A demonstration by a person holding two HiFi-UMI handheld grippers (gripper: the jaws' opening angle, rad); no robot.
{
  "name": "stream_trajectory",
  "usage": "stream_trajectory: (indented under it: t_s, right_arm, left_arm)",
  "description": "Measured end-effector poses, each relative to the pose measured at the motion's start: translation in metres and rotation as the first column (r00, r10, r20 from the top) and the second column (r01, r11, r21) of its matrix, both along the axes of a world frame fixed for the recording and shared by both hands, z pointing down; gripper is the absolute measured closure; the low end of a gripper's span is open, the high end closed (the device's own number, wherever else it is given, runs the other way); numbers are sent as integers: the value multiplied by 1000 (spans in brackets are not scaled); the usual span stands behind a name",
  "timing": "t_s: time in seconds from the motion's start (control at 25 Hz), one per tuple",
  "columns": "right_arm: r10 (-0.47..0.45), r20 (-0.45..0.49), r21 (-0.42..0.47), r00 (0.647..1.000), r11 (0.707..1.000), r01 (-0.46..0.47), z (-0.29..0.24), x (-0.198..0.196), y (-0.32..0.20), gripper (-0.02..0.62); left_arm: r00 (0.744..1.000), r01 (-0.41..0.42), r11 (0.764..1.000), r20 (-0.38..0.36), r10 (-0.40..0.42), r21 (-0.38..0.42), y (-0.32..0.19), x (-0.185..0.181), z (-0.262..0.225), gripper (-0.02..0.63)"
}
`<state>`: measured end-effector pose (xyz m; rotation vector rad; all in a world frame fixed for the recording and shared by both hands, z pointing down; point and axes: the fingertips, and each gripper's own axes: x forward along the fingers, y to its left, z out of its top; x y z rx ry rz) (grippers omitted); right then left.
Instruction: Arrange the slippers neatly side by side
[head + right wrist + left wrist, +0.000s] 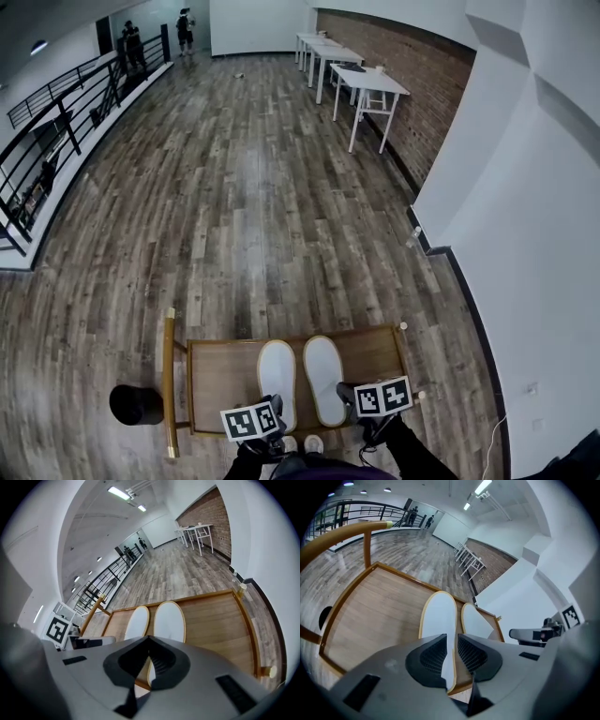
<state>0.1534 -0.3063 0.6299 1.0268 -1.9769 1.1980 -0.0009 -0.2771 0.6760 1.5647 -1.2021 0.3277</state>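
Grey plank floor [234, 187] fills the frame, with a brick wall [394, 75] at upper right. At bottom centre, a low wooden table [220, 375] bears two white slippers [277, 373] side by side. The left gripper [451, 651] has its jaws spread, and the right gripper [149, 641] has its jaws pressed together.

White slippers [277, 373]; brown wood-grain tray [220, 375]

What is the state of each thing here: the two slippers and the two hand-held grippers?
Left slipper: lying flat on the wooden table, beside the other.
Right slipper: lying flat, parallel, a narrow gap between the two.
Left hand-held gripper: open, gripping nothing.
Right hand-held gripper: shut, empty.
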Motion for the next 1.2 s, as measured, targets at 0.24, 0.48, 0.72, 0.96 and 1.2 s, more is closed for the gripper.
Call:
stream_trajectory:
  t_s: [0.24, 0.48, 0.72, 0.96, 1.2]
  right_arm:
    - [-10, -21, -21, 1000, 1000, 9, 15, 7, -31, 597]
    - [-115, -45, -94, 992, 989, 111, 32, 3, -56, 591]
    - [-201, -172, -185, 964, 968, 169, 63, 5, -61, 535]
    - [-218, -199, -244, 956, 955, 167, 83, 0, -54, 535]
    - [-189, -218, -250, 958, 959, 133, 86, -5, -47, 573]
  left_arm:
    - [999, -20, 987, 35, 15, 162, 21, 10, -40, 541]
    - [988, -78, 972, 147, 46, 221, 41, 11, -52, 577]
    - [992, -44, 980, 127, 19, 193, 58, -1, -50, 606]
    - [990, 17, 981, 132, -43, 196, 59, -24, -53, 606]
    - [987, 64, 980, 130, -90, 189, 57, -38, -50, 606]
